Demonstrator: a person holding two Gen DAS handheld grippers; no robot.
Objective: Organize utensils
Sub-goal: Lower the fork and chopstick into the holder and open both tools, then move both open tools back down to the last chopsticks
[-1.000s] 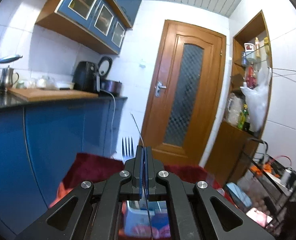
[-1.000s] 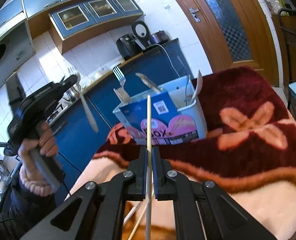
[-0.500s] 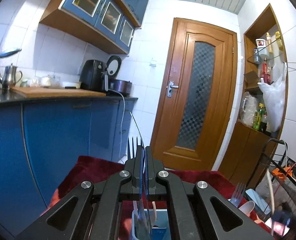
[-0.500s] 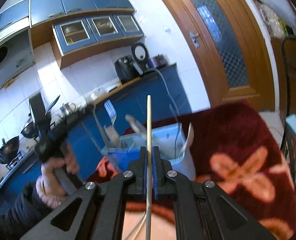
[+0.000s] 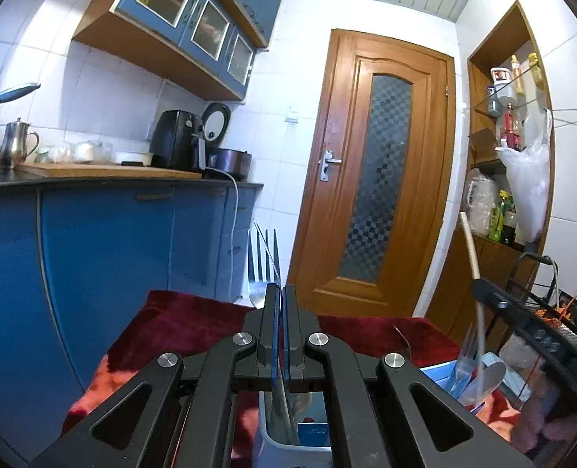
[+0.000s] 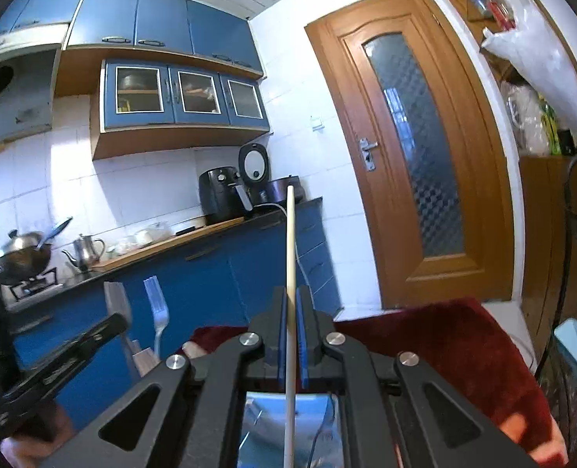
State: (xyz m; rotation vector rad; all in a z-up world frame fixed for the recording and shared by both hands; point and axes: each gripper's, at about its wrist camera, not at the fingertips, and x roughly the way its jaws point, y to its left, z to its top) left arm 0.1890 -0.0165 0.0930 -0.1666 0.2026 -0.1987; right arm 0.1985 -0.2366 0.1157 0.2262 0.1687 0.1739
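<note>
Blue kitchen cabinets (image 5: pixel 105 241) and a wooden door (image 5: pixel 382 179) fill the background, and in front of them a dark red blanket (image 5: pixel 187 323) covers the surface where the utensil box (image 5: pixel 284 444) stands. I think the main risk is at this box: it is light, narrow and already crowded with a fork (image 5: pixel 464 362) and spoons, so a long piece that comes down at an angle can catch on its rim or on the other handles and tip the box over on the soft blanket. Both grippers also work close together over the same opening, so they can knock each other. The left gripper (image 5: pixel 281 300) points almost level, a little downward, directly above the box; it is clenched on a thin metal utensil (image 5: pixel 278 401) whose lower end reaches into the box. The right gripper (image 6: pixel 290 304) is also nearly level and pinches one pale chopstick (image 6: pixel 290 241), upright, above the box.
</note>
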